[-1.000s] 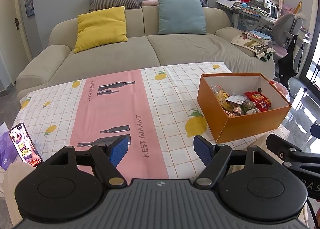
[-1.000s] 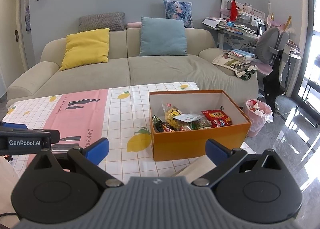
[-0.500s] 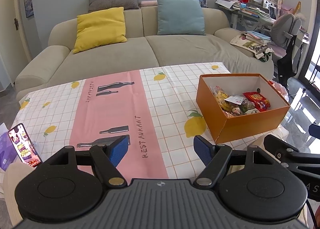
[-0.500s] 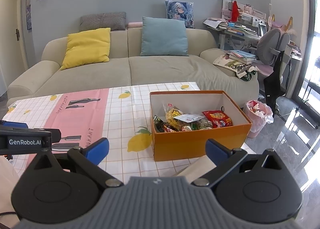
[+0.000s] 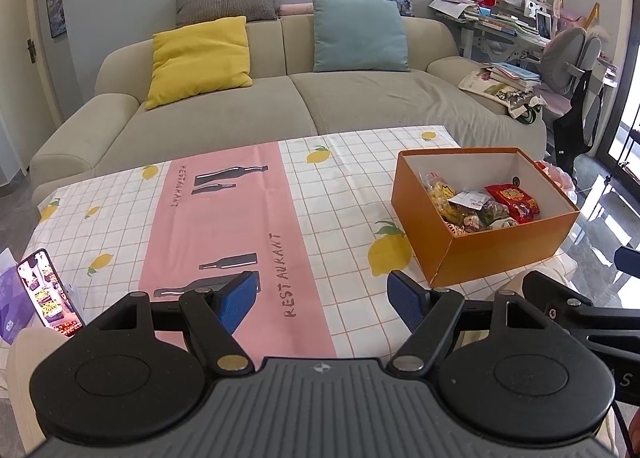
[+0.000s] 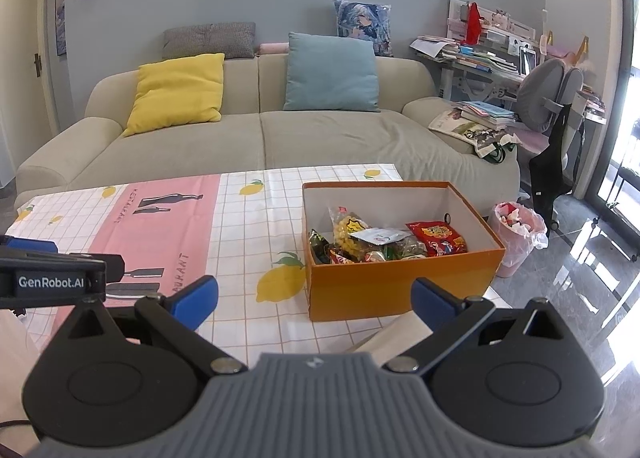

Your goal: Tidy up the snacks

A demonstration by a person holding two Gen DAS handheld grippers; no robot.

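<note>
Looks pretty much done, snacks point(image 6: 384, 242) all sit in the box point(image 6: 400, 286) at 1 o'clock, cloth point(image 5: 224, 226) bare, left gripper point(image 5: 320, 294) and right gripper point(image 6: 314, 298) both spread apart, holding nothing

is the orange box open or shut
Open: the orange box has no lid on, and the snack packets inside show from above.

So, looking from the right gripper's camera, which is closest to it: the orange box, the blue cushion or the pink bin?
1. Orange box, just ahead on the table.
2. Pink bin, on the floor, right.
3. Blue cushion, on the sofa beyond.
</note>
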